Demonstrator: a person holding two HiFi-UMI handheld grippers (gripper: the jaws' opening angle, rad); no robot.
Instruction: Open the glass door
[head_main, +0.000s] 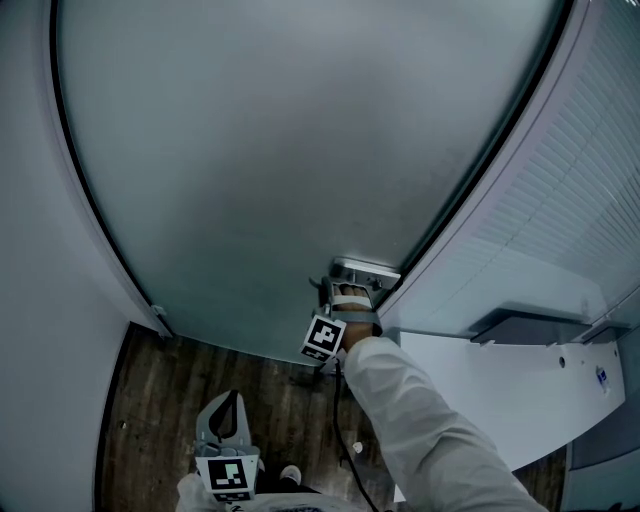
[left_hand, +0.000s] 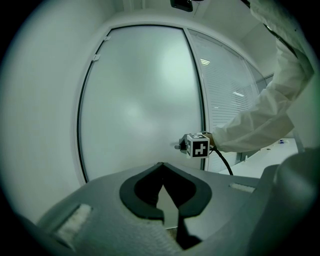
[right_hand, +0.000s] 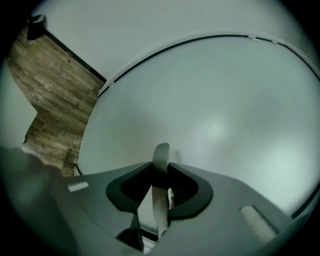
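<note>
Head view: right gripper (head_main: 349, 288) (on handle (right_hand: 161, 156))

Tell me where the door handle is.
Head view, just right of centre: the handle sits at the right edge of the glass door, clamped in the right claw.

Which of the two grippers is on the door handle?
The right gripper, its jaws shut on the metal door handle. The left gripper is shut on nothing and hangs back from the glass door.
</note>
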